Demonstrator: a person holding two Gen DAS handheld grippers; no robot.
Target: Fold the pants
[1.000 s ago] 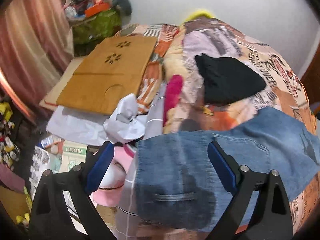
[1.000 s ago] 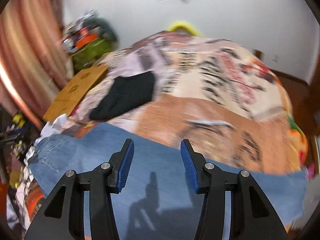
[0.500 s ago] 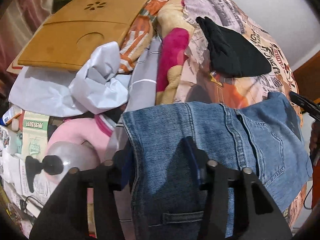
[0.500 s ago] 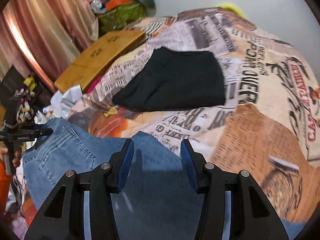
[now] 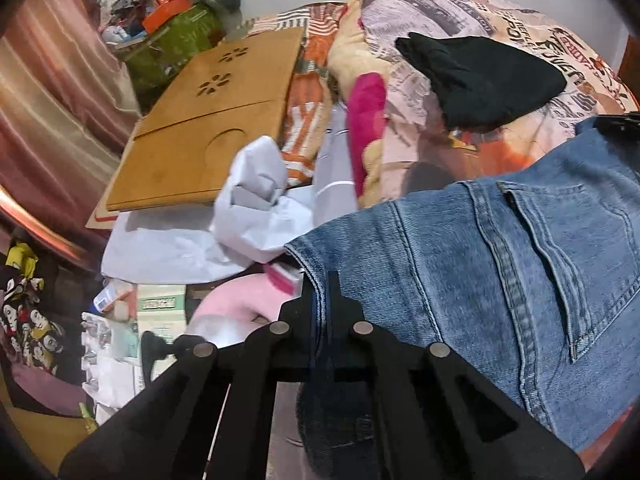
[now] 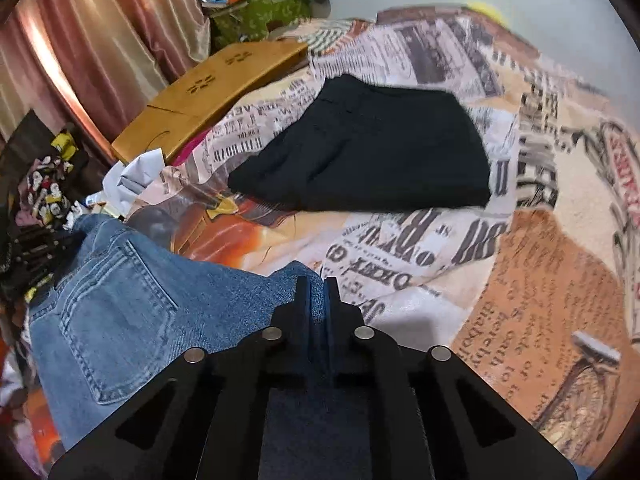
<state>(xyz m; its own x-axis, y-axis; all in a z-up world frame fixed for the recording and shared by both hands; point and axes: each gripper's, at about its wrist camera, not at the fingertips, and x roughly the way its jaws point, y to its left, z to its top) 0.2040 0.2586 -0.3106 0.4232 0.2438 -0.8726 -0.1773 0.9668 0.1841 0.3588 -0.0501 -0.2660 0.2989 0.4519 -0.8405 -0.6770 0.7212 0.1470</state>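
Note:
Blue jeans lie at the near edge of the bed, back pockets up. My left gripper is shut on the waistband's left corner. In the right wrist view the jeans spread to the left, and my right gripper is shut on their far upper edge. The other gripper's black body shows at the jeans' left end and at the right edge of the left wrist view.
A folded black garment lies on the newspaper-print bedspread beyond the jeans. A wooden lap tray, white crumpled paper and floor clutter sit left of the bed. Curtains hang at the far left.
Both grippers were open a second ago and have closed on the jeans' edge. The right gripper has swung left toward the waistband end.

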